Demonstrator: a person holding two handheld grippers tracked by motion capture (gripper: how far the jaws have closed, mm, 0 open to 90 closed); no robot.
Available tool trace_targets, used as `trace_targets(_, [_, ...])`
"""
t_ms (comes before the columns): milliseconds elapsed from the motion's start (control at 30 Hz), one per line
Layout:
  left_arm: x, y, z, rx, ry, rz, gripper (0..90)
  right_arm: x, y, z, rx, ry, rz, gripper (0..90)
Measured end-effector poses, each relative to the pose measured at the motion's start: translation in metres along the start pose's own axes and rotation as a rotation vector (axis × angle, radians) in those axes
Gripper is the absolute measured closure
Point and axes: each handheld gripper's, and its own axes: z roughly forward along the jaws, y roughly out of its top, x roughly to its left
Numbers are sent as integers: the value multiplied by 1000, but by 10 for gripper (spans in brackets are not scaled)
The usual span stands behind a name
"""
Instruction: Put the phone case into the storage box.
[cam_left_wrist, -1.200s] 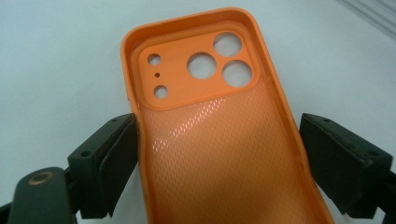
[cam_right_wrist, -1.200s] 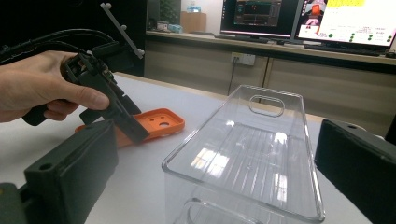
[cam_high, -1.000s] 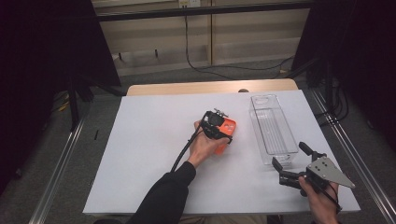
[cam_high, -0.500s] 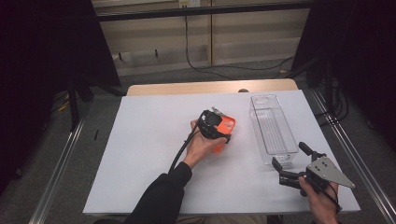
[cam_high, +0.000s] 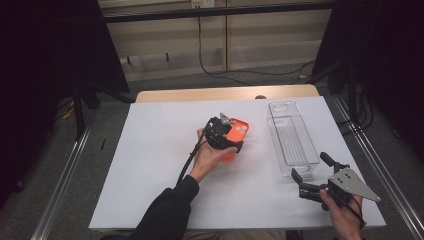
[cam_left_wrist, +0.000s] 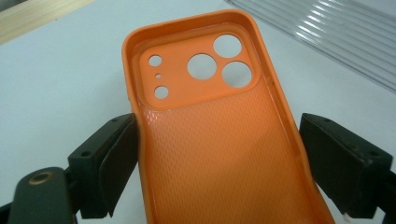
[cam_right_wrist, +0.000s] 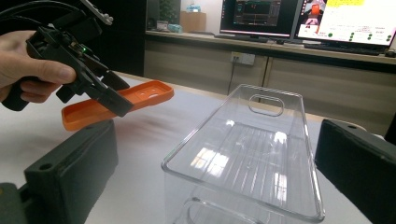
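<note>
An orange phone case (cam_high: 242, 128) lies inner side up, camera holes at its far end, near the middle of the white table (cam_high: 145, 165). My left gripper (cam_high: 231, 141) is shut on the case (cam_left_wrist: 219, 154) across its long sides, one black jaw on each edge. In the right gripper view the case (cam_right_wrist: 149, 93) hangs tilted, its near end raised off the table in the left gripper (cam_right_wrist: 100, 88). My right gripper (cam_high: 310, 167) stands open at the front right, with nothing between its fingers, just in front of the clear bin's near end.
A clear empty plastic bin (cam_high: 292, 140) lies lengthwise on the right side of the table, its handle cut-out at the far end (cam_right_wrist: 266, 103). Beyond the table are a wooden edge (cam_high: 225, 94), cables and metal rails.
The left gripper has shifted slightly to the left with the orange case in it. The right gripper has hardly moved.
</note>
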Motion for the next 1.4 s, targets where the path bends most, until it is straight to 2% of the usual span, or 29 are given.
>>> trace_targets(400, [-1,-6,-20,-46,3,66,137,0,0,0,0,0,0,0])
trace_targets(667, [2,-13,-30,-70,-4,72,137,0,0,0,0,-2,2,0])
trace_targets(1133, [9,-30,-62,-144,-20,97,137,1,0,0,3,-2,9,0])
trace_targets(1267, [12,-37,-71,-147,-10,108,137,1,1,0,1,-4,10,0])
trace_targets(1400, [14,-45,-77,-165,7,99,137,1,1,1,5,-1,15,0])
